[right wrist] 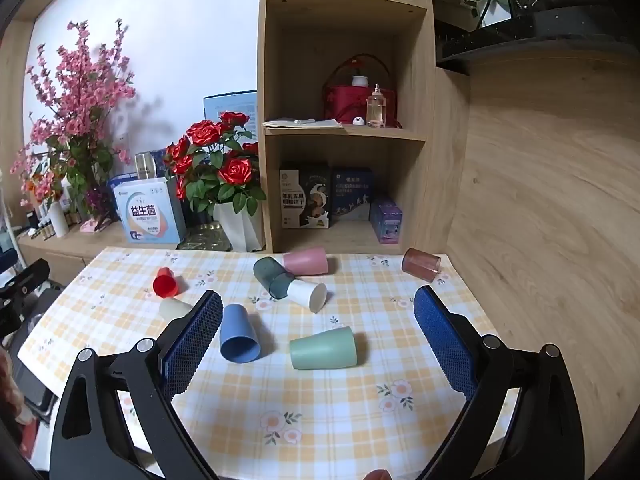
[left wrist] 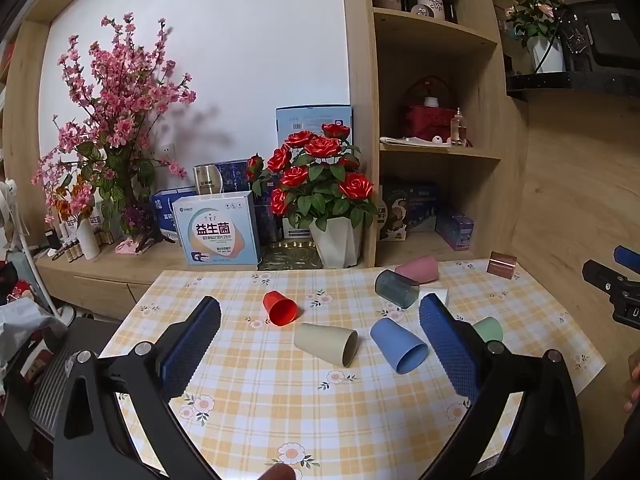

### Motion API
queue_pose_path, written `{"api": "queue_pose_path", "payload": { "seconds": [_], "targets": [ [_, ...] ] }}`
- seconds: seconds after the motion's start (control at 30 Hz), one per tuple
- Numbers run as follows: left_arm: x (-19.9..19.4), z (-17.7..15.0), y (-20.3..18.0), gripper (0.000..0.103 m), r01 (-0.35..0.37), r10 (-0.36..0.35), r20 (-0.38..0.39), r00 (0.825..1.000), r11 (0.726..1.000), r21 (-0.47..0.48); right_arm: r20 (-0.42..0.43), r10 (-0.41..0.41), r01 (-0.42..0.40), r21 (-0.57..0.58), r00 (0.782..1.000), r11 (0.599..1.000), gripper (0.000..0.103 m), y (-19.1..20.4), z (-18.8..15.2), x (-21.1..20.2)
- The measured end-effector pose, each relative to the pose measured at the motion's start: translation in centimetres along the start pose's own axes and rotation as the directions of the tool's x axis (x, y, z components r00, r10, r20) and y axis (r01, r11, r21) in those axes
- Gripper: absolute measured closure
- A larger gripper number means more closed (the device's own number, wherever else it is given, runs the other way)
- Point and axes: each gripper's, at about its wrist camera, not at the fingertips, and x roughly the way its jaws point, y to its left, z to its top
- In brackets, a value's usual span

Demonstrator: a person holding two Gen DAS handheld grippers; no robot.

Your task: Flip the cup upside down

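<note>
Several cups lie on their sides on the checked tablecloth (left wrist: 256,400). In the left wrist view: a red cup (left wrist: 280,308), a beige cup (left wrist: 326,342), a blue cup (left wrist: 398,345), a green cup (left wrist: 489,329), a dark grey cup (left wrist: 396,289), a pink cup (left wrist: 418,269) and a brown cup (left wrist: 502,265). My left gripper (left wrist: 320,314) is open and empty above the beige cup. In the right wrist view my right gripper (right wrist: 318,312) is open and empty above the green cup (right wrist: 323,348), with the blue cup (right wrist: 239,340) by its left finger and a white cup (right wrist: 308,295) beyond.
A wooden shelf unit (right wrist: 344,132) with boxes and jars stands behind the table. A rose pot (left wrist: 334,236), pink blossom branches (left wrist: 108,128) and a white box (left wrist: 218,230) stand on the low cabinet behind the table. A wood wall (right wrist: 560,200) borders the right side.
</note>
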Motion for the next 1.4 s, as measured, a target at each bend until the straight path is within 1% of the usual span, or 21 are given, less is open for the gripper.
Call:
{"api": "queue_pose_path", "payload": {
  "seconds": [0.43, 0.87, 0.97, 1.13, 1.4],
  "targets": [
    [0.0, 0.0, 0.0, 0.006, 0.001, -0.001, 0.002, 1.0, 1.0, 0.002, 0.008, -0.004, 0.004, 0.003, 1.0, 1.0, 0.01, 0.0, -0.1, 0.0],
    [-0.1, 0.0, 0.0, 0.006, -0.001, 0.001, 0.004, 1.0, 1.0, 0.002, 0.011, -0.006, 0.005, 0.006, 1.0, 1.0, 0.01, -0.3, 0.4, -0.2],
    [-0.1, 0.4, -0.3, 0.006, 0.0, 0.0, 0.004, 1.0, 1.0, 0.002, 0.014, -0.006, 0.006, 0.007, 1.0, 1.0, 0.01, -0.2, 0.4, -0.2],
    [0.0, 0.2, -0.4, 0.006, -0.001, 0.001, 0.005, 1.0, 1.0, 0.004, 0.016, -0.01, 0.009, 0.012, 1.0, 1.0, 0.01, -0.6, 1.2, -0.6],
    [0.0, 0.2, -0.4, 0.006, -0.001, 0.001, 0.004, 1.0, 1.0, 0.004, 0.019, -0.011, 0.011, 0.013, 1.0, 1.0, 0.01, -0.6, 1.2, -0.6]
  ]
}}
